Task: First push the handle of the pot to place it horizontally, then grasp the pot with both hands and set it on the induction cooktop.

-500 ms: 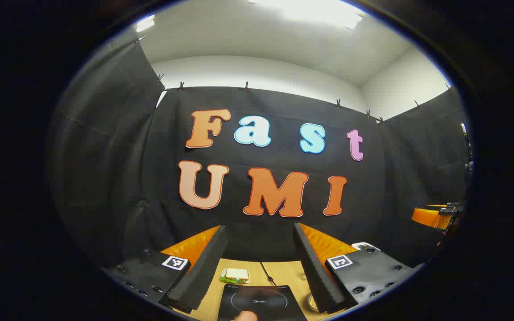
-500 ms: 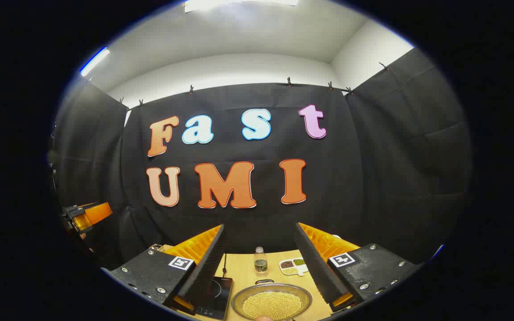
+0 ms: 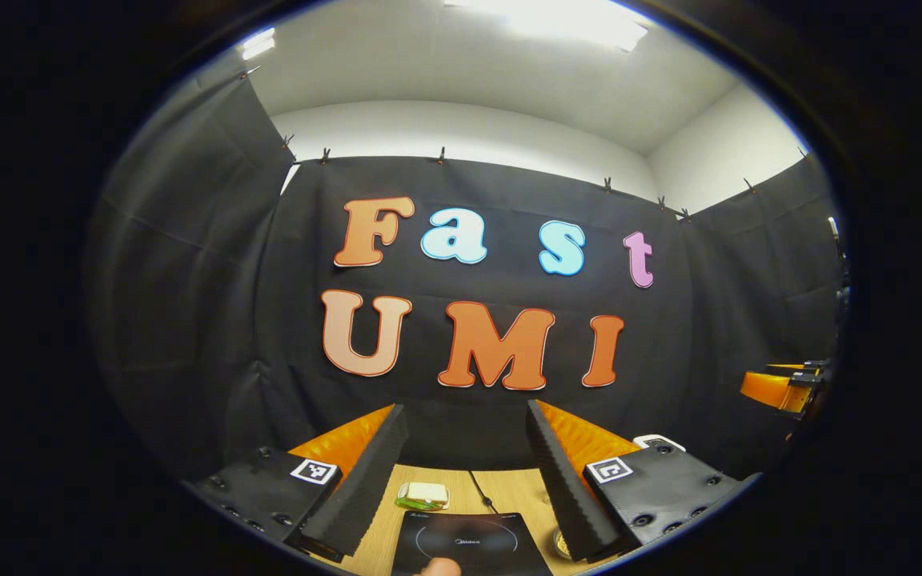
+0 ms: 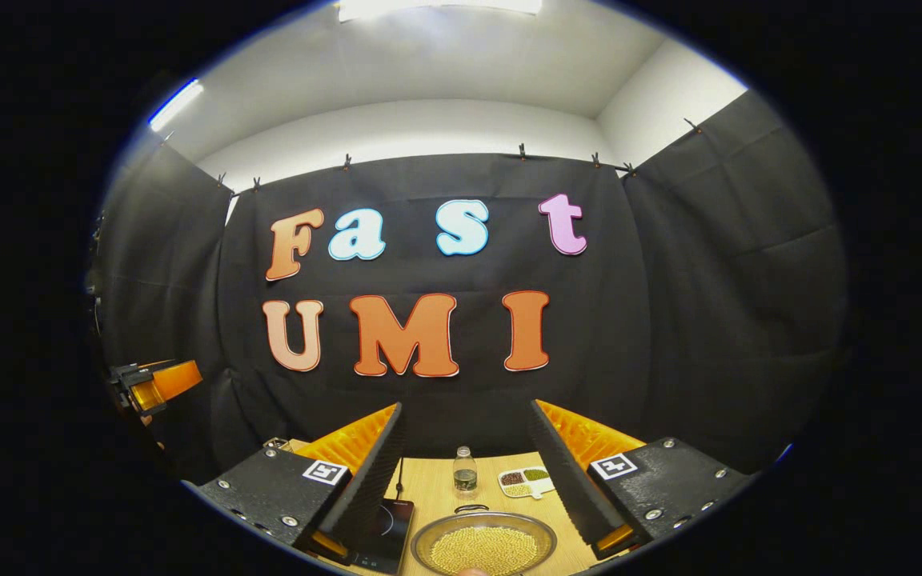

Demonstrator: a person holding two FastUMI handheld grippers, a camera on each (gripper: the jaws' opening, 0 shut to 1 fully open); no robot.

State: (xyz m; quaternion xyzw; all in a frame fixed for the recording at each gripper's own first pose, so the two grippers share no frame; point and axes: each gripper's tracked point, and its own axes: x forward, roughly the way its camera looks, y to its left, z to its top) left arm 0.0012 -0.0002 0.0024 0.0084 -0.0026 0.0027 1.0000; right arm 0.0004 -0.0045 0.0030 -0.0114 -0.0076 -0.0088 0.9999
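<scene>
A shallow metal pot (image 4: 483, 547) full of yellow grains sits on the wooden table, low in the right gripper view. Its thin wire handle (image 4: 471, 508) lies at the far rim. My right gripper (image 4: 466, 406) is held above and in front of the pot, open, with nothing between its fingers. The black induction cooktop (image 3: 465, 544) lies flat under my left gripper (image 3: 466, 408), which is also open and holds nothing. The cooktop (image 4: 385, 524) stands just left of the pot. A golden edge of the pot (image 3: 561, 544) peeks out by the left gripper's right finger.
Behind the pot stand a small bottle (image 4: 466, 474) and a white divided tray (image 4: 525, 480). A green and white pack (image 3: 422, 496) and a cable (image 3: 477, 490) lie behind the cooktop. A fingertip (image 3: 438, 566) shows at the bottom edge. The booth's cloth wall closes off the back.
Both views have shifted only slightly, with the table a touch lower in the frame. Both grippers stay open, and the pot and cooktop have not moved.
</scene>
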